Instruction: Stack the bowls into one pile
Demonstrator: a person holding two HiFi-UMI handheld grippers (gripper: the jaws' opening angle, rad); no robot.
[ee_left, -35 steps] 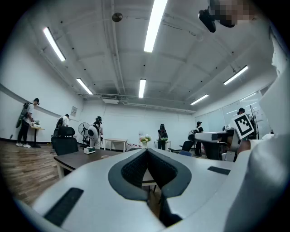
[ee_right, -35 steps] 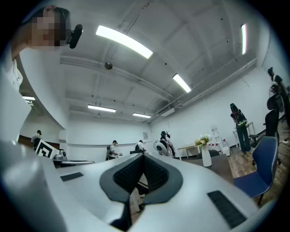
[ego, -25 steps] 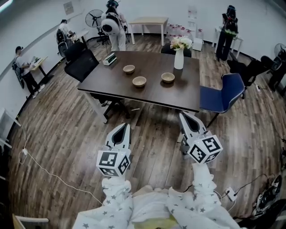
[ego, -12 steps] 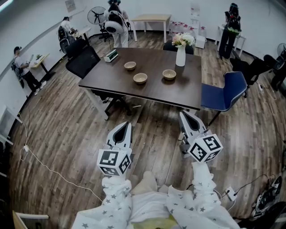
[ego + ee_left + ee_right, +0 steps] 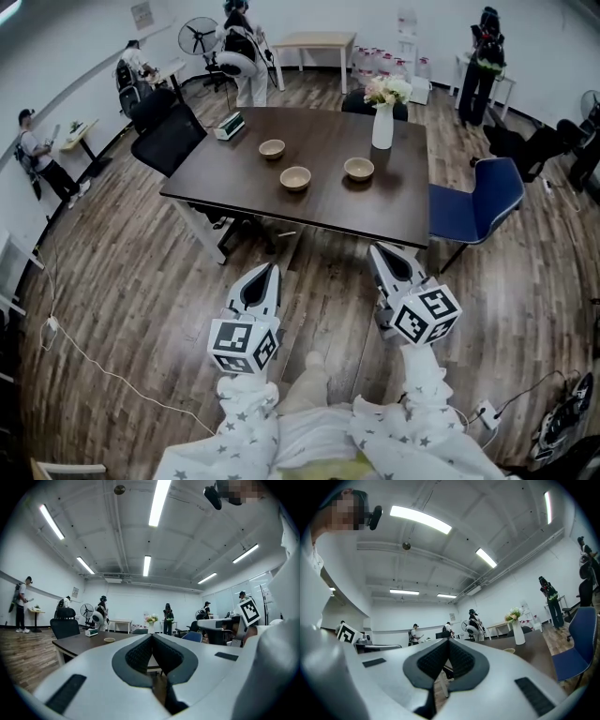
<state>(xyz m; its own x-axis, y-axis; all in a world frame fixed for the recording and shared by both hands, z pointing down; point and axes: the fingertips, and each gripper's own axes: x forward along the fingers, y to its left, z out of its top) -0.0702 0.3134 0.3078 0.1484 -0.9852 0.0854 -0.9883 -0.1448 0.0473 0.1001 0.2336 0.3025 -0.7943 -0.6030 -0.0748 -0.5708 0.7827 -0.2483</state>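
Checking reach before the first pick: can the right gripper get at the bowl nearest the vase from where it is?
Probably not yet. The right gripper hangs over the floor, short of the table, jaws together; the bowl sits well in on the top. Nothing blocks the path, though.

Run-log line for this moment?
left tongs: shut, empty | right tongs: shut, empty | left bowl, middle bowl, right bowl: apart on table, unstacked

Bright, even light from ceiling strips; strong fisheye bending, dark corners; far detail perhaps slightly soft.
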